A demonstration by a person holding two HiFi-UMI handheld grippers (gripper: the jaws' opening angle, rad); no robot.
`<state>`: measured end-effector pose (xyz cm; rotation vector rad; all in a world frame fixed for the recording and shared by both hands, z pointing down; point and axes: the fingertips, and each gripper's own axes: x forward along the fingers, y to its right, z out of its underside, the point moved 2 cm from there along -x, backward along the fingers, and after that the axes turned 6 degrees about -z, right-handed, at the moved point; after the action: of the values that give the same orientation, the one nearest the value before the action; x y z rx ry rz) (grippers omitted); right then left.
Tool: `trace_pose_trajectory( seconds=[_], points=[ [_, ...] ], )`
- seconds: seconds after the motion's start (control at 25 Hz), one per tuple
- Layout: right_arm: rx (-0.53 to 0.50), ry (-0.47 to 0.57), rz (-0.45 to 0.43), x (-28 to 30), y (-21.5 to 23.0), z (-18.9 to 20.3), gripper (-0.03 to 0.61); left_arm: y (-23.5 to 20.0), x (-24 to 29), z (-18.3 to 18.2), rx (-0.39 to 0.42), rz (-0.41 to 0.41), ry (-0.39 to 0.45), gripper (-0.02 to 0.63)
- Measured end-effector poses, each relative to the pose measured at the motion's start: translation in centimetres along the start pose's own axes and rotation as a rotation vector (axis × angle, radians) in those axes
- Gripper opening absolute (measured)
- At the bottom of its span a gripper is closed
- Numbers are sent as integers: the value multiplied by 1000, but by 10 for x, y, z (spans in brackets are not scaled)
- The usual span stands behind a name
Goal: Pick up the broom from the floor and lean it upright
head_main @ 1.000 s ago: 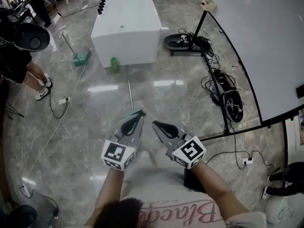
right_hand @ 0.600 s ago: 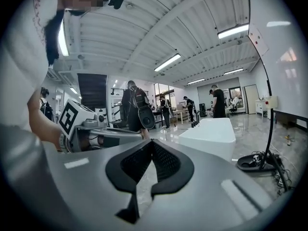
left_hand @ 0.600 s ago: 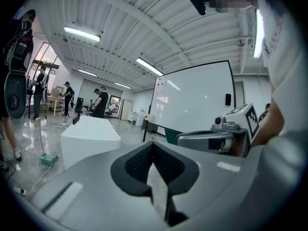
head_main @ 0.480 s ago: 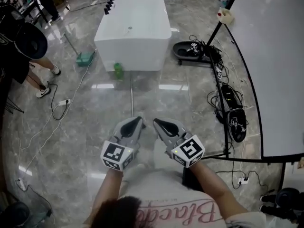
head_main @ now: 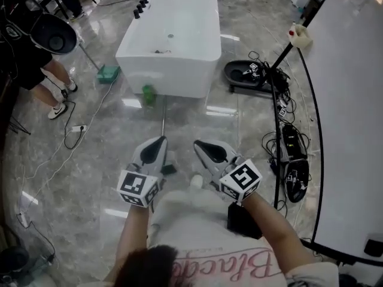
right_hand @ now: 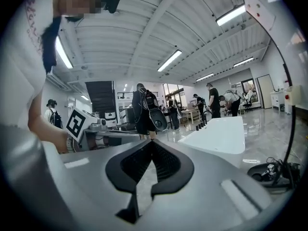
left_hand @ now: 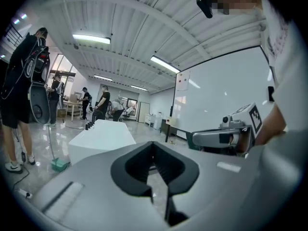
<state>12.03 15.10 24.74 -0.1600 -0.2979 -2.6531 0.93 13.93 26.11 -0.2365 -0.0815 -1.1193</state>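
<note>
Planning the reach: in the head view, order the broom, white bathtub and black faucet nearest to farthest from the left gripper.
1. broom, on the floor just ahead of the left gripper.
2. white bathtub, beyond the broom.
3. black faucet, at the tub's far end.

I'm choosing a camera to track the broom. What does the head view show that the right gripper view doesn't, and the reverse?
Only the head view: the broom lying on the floor short of the tub, a power strip, and the right gripper from above.
Only the right gripper view: ceiling lights, people at far tables, and its own fingers closed with nothing between them.
Both: the white tub, the left gripper and a bystander in black.
</note>
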Motion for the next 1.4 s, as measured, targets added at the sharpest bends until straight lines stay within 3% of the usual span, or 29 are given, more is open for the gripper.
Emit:
trace_pose_trajectory(
  seconds=[0.28, 0.56, 0.72, 0.88, 1.08, 1.2, 1.4],
  points=[
    [15, -45, -32, 17, 56, 13, 2, -28, 28, 17, -16, -88, -84, 0],
    [89, -122, -42, 44, 109, 54, 2, -56, 88, 50, -35, -80, -170, 0],
    [153, -200, -45, 73, 146, 76, 2, -83, 133, 70, -79, -48, -230, 0],
    [174, -251, -53, 109, 182, 90, 2, -124, 180, 96, -146, -65, -271, 0],
    [149, -360, -90, 156, 220, 122, 3, -172, 233, 146, -217, -89, -343, 19],
    [134, -395, -124, 183, 239, 147, 3, -192, 258, 183, -199, -100, -405, 42],
    [161, -454, -153, 222, 271, 204, 2, -223, 288, 248, -201, -186, -482, 78]
  ],
)
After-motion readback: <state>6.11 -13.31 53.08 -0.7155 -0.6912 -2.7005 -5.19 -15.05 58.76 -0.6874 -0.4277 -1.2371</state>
